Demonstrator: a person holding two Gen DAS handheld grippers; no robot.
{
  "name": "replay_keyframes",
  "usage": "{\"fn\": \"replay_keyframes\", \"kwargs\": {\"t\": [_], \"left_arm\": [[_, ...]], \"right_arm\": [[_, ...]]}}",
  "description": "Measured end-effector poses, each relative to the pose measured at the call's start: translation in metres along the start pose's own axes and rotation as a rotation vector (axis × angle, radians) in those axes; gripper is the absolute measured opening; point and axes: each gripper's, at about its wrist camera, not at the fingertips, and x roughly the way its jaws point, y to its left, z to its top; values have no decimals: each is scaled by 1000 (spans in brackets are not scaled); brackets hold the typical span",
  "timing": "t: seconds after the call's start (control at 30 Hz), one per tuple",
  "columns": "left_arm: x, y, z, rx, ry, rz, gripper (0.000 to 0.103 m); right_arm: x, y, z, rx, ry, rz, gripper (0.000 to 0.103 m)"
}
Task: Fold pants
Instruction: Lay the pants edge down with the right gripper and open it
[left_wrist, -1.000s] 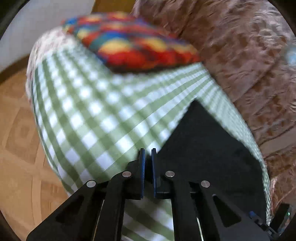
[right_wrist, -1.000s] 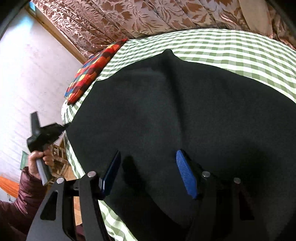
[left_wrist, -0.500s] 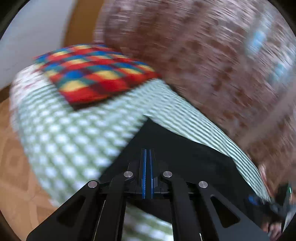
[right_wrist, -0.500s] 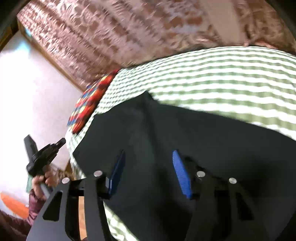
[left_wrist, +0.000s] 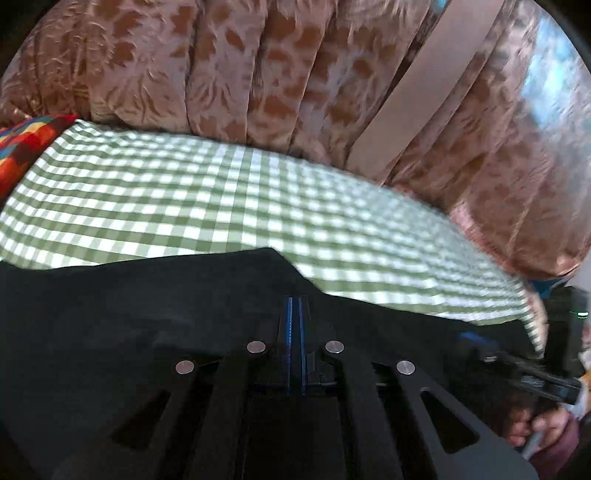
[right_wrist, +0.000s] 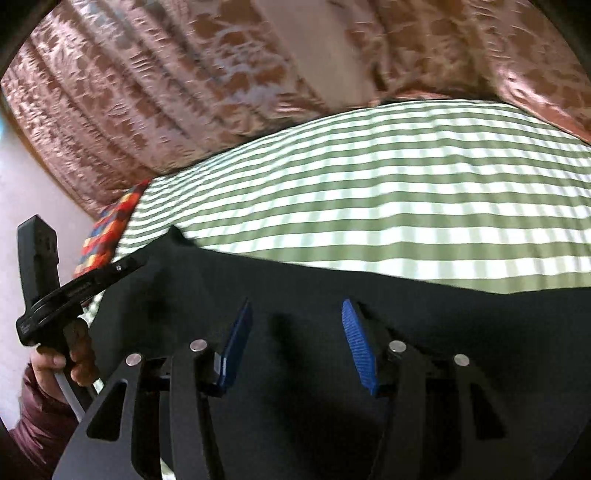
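Flatly | matte black pants (left_wrist: 147, 314) | green-white gingham sheet (left_wrist: 207, 199) | brocade curtain (left_wrist: 229, 70)

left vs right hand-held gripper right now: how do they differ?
The left hand-held gripper is shut, blue pads together; the right hand-held gripper has its jaws apart, having just been closing, pads not pressing cloth. Whether the left pinches fabric cannot be told. Both are black with blue pads, over the black pants.
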Motion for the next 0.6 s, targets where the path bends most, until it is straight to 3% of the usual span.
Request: {"fn": "replay_keyframes", "kwargs": {"t": [0.1, 0.23, 0.33, 0.4, 0.6], "left_arm": [[32, 17, -4, -26, 73, 77, 2], [40, 47, -10, -153, 70, -32, 1], [34, 51, -14, -187, 57, -54, 1], [24, 51, -15, -196, 43, -57, 1], [-11, 31, -24, -179, -2, -83, 2]], "right_arm": [[4, -24, -5, 39, 2, -35, 42], [8, -46, -11, 99, -18, 27, 31], [-1, -48, -10, 125, -22, 52, 33], [-16, -51, -10, 146, -31, 64, 40], [-103, -99, -29, 289, -148, 39, 43]]}}
